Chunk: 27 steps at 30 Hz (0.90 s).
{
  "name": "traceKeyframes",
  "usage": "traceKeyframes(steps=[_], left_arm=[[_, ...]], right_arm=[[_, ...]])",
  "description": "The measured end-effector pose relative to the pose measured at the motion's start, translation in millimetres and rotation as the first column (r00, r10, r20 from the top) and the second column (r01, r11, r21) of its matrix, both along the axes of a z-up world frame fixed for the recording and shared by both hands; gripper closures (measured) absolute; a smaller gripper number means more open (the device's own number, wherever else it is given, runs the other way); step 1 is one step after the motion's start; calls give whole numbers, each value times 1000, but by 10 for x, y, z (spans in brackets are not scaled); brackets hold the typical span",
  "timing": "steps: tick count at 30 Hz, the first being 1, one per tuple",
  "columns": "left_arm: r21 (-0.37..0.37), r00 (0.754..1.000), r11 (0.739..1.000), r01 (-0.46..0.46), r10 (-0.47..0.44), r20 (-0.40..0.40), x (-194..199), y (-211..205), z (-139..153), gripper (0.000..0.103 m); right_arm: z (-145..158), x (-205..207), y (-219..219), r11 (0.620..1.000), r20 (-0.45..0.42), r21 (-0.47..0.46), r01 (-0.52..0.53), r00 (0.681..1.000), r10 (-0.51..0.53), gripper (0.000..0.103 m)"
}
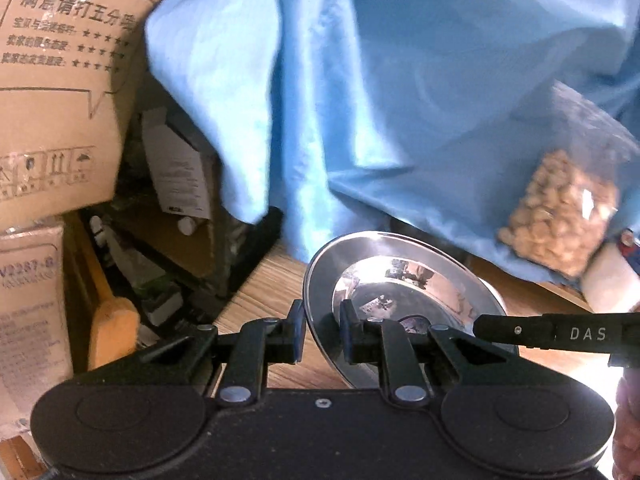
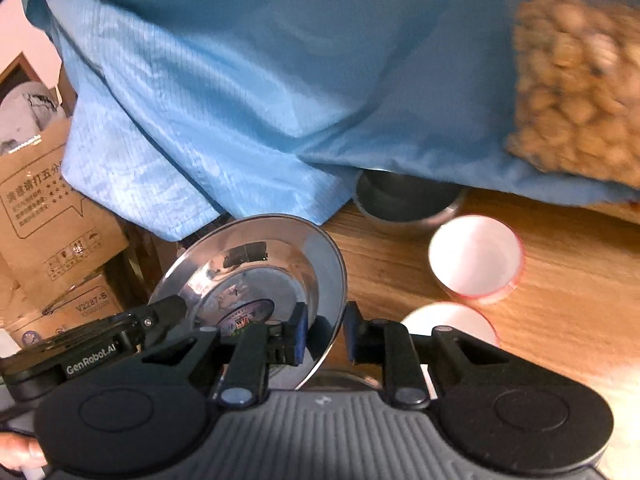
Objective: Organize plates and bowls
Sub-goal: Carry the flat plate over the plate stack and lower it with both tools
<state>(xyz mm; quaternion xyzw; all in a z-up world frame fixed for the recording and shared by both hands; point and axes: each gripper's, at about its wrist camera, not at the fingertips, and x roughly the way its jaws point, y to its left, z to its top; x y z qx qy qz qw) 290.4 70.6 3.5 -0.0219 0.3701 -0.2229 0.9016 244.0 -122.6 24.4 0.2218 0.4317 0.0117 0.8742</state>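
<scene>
A shiny steel plate (image 1: 404, 288) is held tilted above the wooden table, between both grippers. My left gripper (image 1: 322, 332) straddles its left rim with the jaws set close on either side of it. My right gripper (image 2: 326, 334) straddles the plate's (image 2: 256, 268) right rim the same way, with a small gap showing at the right pad. The right gripper also shows at the right of the left wrist view (image 1: 560, 334). A steel bowl (image 2: 408, 204) stands on the table, half under blue cloth. Two white cups with pink rims (image 2: 476, 260) (image 2: 448, 322) stand near the right gripper.
Blue cloth (image 2: 260, 80) hangs over the back of the wooden table (image 2: 560, 320). A clear bag of nuts (image 2: 580, 80) lies on the cloth at right. Cardboard boxes (image 1: 60, 80) and clutter stand off the table's left edge.
</scene>
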Motion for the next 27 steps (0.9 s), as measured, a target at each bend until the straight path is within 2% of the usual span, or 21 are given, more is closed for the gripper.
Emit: traceKeyframes(steps=[6,14,20,27], left_arm=[[24,999,999,46,-45,-11,-282,-85,-88,83],[109,996,992,70,-63,-61,-608,-84,-280,80],[203,993,974,99,-85,-79,-770,-75,-421,77],[253,991,959,125,-111,-69,-813,-171,-488,75]], right_arm=[[-12,-384,-82,1000,-3,-9,17,1000,-17,83],[-130,-716,-12,998,-55,-24,-56,997,54,82],[-323,-807,63,996,-102,-3,-90,991,89,81],[-400,-827,60,996,-117,-12,-93,989,91,81]])
